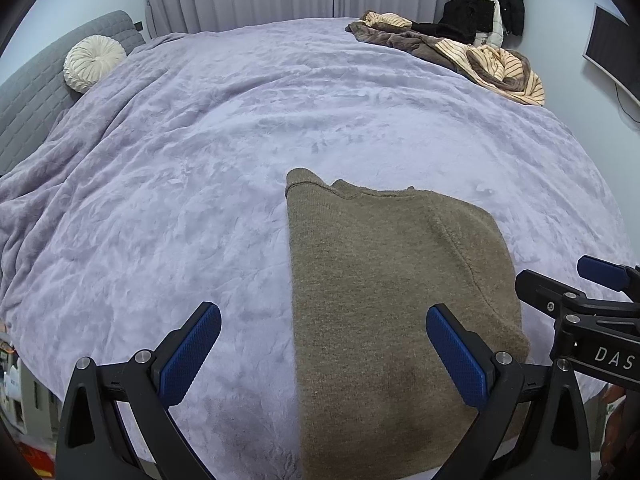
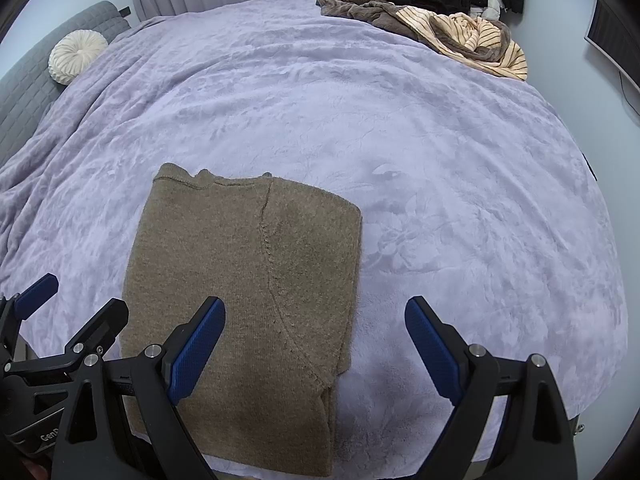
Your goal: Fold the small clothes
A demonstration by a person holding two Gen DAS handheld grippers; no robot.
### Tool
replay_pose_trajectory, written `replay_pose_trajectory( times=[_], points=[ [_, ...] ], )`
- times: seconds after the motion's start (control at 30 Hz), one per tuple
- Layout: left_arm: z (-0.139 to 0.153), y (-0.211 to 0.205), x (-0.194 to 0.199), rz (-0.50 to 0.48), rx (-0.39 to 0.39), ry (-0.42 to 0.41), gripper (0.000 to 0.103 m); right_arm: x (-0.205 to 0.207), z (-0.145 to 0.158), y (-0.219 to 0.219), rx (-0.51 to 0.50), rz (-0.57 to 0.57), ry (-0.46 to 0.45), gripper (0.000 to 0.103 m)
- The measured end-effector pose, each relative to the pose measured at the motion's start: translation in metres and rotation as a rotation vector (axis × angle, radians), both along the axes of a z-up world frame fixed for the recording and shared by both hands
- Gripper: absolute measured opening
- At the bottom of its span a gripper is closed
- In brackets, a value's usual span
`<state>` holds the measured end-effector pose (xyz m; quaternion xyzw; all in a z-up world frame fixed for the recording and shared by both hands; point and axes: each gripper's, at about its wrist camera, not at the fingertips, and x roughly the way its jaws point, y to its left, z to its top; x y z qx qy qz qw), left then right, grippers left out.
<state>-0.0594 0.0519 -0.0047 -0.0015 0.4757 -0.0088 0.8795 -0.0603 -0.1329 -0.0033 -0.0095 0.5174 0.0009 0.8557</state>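
With the left gripper (image 1: 323,354) and right gripper (image 2: 315,350) both spread wide and empty, a careless pinch could drag the half-folded brown sweater (image 2: 244,280) askew on the plush blanket (image 2: 460,220)

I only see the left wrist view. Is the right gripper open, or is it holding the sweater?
Observer: The right gripper is open and holds nothing.
Operator: Where do its fingers sit?
Observer: Its left finger is over the sweater; the other is over bare blanket.
Operator: How is the sweater's near right corner?
Observer: The top fold ends short there, and a lower layer runs on toward the near edge.
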Motion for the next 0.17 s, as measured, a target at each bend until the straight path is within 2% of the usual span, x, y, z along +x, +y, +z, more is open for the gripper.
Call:
replay_pose_trajectory(
  times=[0.17],
  points=[
    [0.001,-0.0013,-0.0012,-0.013,0.007,-0.013,0.103,-0.0008,-0.0037,-0.0014,-0.003,-0.001,0.003,0.093]
  ],
)
